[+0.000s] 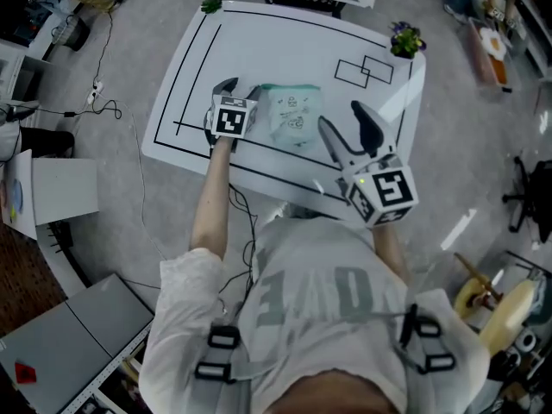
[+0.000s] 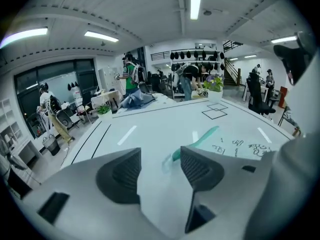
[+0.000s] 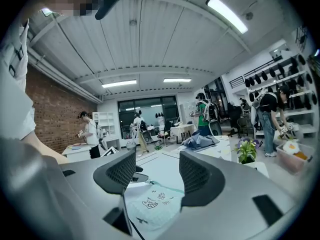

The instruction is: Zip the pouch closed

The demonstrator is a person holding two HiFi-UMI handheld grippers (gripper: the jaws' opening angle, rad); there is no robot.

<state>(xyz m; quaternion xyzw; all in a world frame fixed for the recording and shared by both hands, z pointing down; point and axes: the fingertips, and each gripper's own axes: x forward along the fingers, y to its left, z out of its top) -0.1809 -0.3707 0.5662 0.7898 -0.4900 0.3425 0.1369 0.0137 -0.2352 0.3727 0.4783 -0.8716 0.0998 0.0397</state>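
Head view: the pouch [image 1: 293, 115] lies flat on the white table [image 1: 259, 50], with the left gripper [image 1: 241, 89] at its left edge and the right gripper [image 1: 341, 115] just beside its right edge. Only the left gripper view shows that gripper's jaws a modest gap apart, the pouch's teal zipper edge [image 2: 200, 139] ending at the gap unclamped. The right gripper view shows its jaws wide apart and empty above the pouch, while potted plants [image 1: 405, 40] stand at the table's far corners.
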